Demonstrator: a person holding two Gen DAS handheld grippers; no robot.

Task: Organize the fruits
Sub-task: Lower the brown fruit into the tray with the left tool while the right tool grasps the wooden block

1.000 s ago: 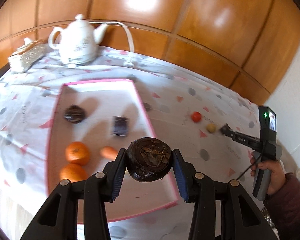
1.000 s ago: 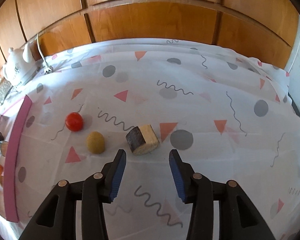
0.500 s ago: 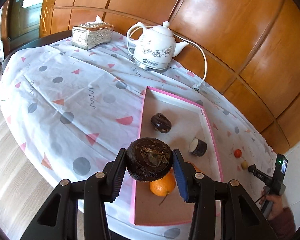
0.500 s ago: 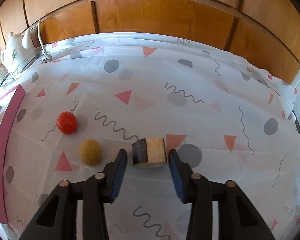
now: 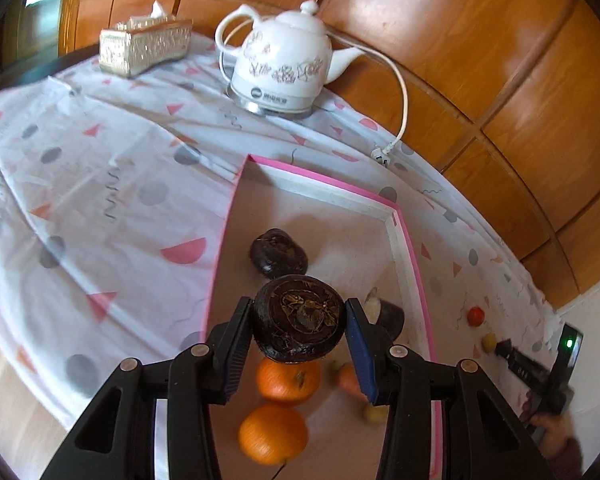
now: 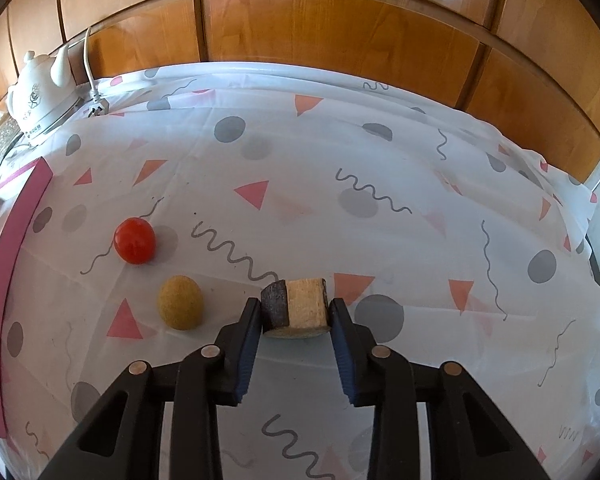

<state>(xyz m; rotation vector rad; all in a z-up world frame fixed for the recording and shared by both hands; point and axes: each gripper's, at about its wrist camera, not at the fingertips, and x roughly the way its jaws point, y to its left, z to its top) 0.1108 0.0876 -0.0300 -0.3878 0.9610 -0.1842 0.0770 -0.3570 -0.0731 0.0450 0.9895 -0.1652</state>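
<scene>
Cut chunk (image 6: 295, 307) now between tool (image 6: 295, 314) fingers

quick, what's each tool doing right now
Left tool: shut on the dark round fruit, held above the pink tray.
Right tool: open around the cut chunk on the tablecloth.
</scene>
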